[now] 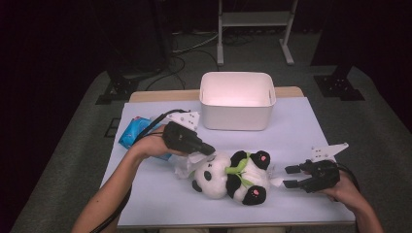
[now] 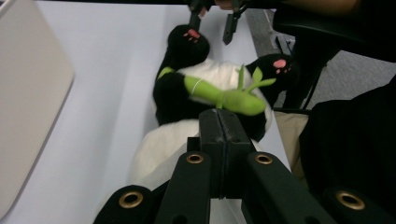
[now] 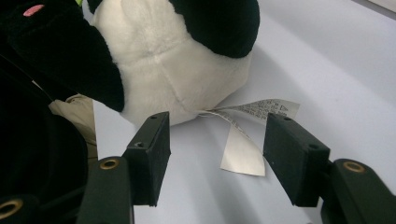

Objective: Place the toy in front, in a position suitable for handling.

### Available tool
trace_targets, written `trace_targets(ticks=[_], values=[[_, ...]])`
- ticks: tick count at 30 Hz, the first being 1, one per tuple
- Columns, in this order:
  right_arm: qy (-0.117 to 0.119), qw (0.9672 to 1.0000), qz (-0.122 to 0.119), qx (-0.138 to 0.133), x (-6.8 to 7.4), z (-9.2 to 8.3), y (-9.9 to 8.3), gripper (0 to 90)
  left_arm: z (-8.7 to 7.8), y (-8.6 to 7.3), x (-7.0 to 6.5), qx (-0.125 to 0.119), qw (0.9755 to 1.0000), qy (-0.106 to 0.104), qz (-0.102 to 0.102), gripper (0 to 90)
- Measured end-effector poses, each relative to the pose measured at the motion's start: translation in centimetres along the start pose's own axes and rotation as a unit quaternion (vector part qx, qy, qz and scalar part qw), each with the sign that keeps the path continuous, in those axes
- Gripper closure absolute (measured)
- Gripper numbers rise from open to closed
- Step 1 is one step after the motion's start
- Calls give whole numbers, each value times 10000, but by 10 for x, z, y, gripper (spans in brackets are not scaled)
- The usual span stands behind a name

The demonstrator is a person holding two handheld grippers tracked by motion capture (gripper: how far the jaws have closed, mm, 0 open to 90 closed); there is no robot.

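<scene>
- The black-and-white plush panda toy (image 1: 232,178) lies on its back on the pale blue tabletop (image 1: 291,131), between the two tools, its head toward the left tool and its feet toward the right one.
- Its body is white and fluffy, with black arms, legs and ears, black eye patches and a small dark nose on the round white head.
- Pink paw pads are stitched on the soles of the black feet (image 2: 189,39).
- A bright green felt bamboo stalk with small leaves (image 2: 225,94) lies across its chest, just ahead of the left tool's tips in the left gripper view.
- A white printed fabric care label (image 3: 247,135) hangs from the seam at the toy's rear and rests flat on the tabletop, between the right tool's jaws but touching neither pad.
- The left tool (image 1: 206,149) sits at the panda's head with its jaws pressed fully together; whether they pinch the crumpled white tissue (image 1: 182,167) lying just under its tip I cannot tell.
- The right tool (image 1: 290,176) is held low, just beside the toy's feet, its jaws spread apart and gripping nothing.
- A white rectangular plastic bin (image 1: 237,101) stands beyond the left tool, well apart from the toy.
- A blue plastic wipes packet (image 1: 133,132) lies behind the left hand (image 1: 150,145).
</scene>
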State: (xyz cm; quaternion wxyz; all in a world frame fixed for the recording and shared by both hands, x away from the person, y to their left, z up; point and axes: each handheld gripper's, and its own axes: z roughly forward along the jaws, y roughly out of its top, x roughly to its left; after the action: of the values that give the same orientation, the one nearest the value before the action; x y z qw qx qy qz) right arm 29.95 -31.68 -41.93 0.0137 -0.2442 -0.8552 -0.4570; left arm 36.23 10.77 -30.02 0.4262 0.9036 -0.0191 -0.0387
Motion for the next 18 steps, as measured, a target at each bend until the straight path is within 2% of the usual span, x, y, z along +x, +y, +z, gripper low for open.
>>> trace_targets(ticks=[4,5,6,17,18], values=[[-40,10000,15,21,-1,0,-1,401,21,19,-1,195,9994,-176,206,900],[-47,10000,29,14,-1,-1,-2,401,21,19,-1,195,9994,-176,206,900],[-53,10000,38,-3,-1,-1,-3,401,28,24,-2,199,9990,-278,283,900],[-68,9999,100,-14,-4,-3,-6,401,58,57,-8,251,9964,-542,603,900],[-76,9999,104,-13,-4,-3,-6,401,68,65,-9,291,9955,-614,667,900]])
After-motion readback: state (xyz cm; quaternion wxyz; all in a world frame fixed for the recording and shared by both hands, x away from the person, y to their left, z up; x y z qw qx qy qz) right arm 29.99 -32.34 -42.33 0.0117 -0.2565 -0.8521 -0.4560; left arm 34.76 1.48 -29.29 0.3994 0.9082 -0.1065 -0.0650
